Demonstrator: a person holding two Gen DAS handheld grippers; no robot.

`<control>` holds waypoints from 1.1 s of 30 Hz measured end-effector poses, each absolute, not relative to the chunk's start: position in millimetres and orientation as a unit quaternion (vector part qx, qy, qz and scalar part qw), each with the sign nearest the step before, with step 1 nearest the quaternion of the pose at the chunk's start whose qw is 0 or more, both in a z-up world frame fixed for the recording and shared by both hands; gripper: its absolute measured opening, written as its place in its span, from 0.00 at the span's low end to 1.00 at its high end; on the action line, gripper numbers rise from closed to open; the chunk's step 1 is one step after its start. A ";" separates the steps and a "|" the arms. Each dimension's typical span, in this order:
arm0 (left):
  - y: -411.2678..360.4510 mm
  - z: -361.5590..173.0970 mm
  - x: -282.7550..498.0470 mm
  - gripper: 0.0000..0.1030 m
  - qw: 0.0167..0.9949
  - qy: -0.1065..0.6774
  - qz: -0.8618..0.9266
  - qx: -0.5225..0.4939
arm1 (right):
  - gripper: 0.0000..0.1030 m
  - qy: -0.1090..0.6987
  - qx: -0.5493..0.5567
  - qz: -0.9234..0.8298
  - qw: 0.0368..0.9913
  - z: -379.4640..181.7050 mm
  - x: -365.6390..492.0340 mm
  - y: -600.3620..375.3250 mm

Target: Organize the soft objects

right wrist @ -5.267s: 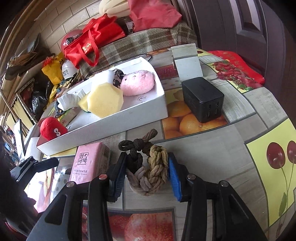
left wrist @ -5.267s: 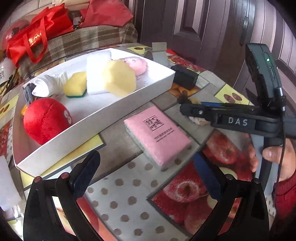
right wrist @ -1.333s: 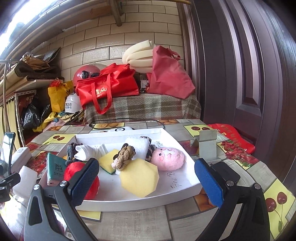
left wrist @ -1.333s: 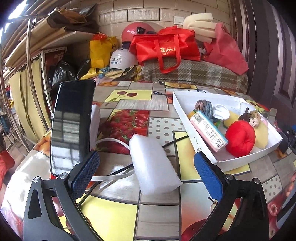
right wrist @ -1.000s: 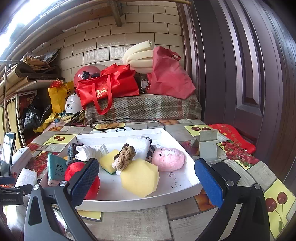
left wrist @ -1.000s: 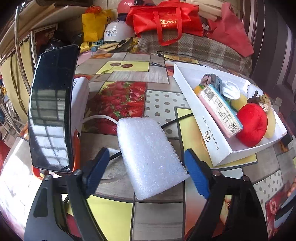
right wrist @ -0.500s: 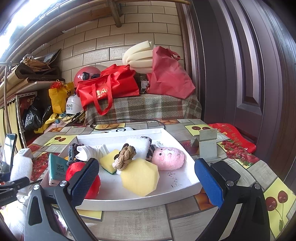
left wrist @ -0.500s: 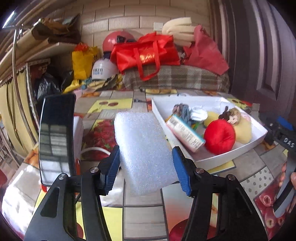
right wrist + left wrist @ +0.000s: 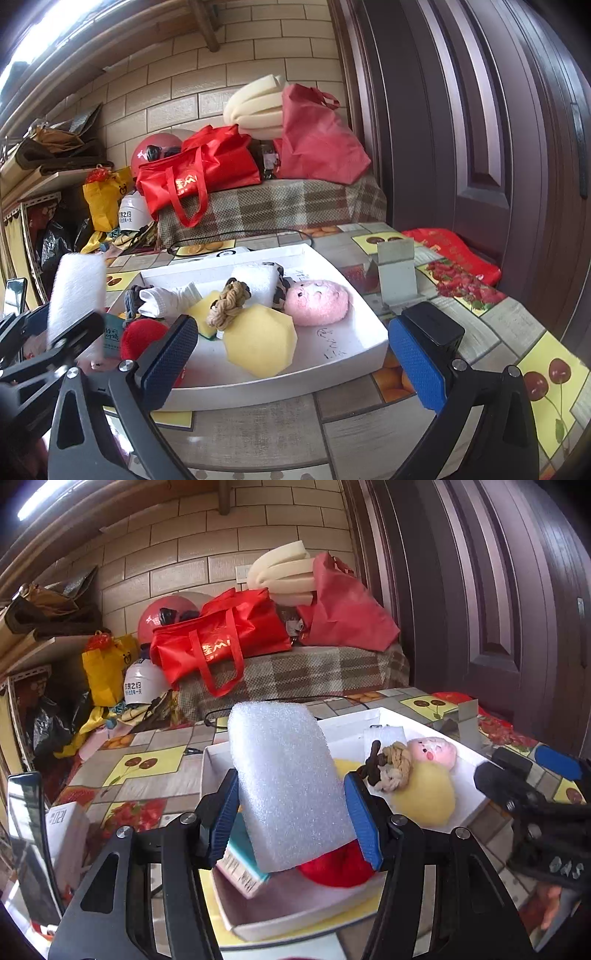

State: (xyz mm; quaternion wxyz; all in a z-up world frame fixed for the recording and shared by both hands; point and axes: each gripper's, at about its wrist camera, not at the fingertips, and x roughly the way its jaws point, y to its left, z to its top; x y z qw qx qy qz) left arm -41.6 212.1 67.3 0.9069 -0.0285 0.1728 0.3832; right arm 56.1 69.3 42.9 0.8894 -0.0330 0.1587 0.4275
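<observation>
My left gripper (image 9: 291,819) is shut on a white foam block (image 9: 288,790) and holds it upright above the near-left end of the white tray (image 9: 295,919). The block also shows in the right wrist view (image 9: 75,295). The tray (image 9: 332,365) holds a yellow sponge (image 9: 260,345), a knotted rope toy (image 9: 227,299), a pink plush (image 9: 317,301), a red plush ball (image 9: 138,338), a rolled white cloth (image 9: 168,301) and a packet (image 9: 240,867). My right gripper (image 9: 291,358) is open and empty, in front of the tray's near side.
A black box (image 9: 434,330) and a grey stand (image 9: 397,277) sit right of the tray. A phone on a stand (image 9: 26,842) and a white box (image 9: 64,834) are at the left. Red bags (image 9: 195,173) lie on the bench behind the table.
My left gripper closed on the foam block, lifted it off the table and carried it right, over the tray. The right gripper has stayed open in place.
</observation>
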 end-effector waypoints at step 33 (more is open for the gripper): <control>133.6 49.0 -94.6 1.00 0.869 0.220 0.441 -0.043 | 1.00 0.139 -0.091 0.356 0.920 40.0 13.4 39.7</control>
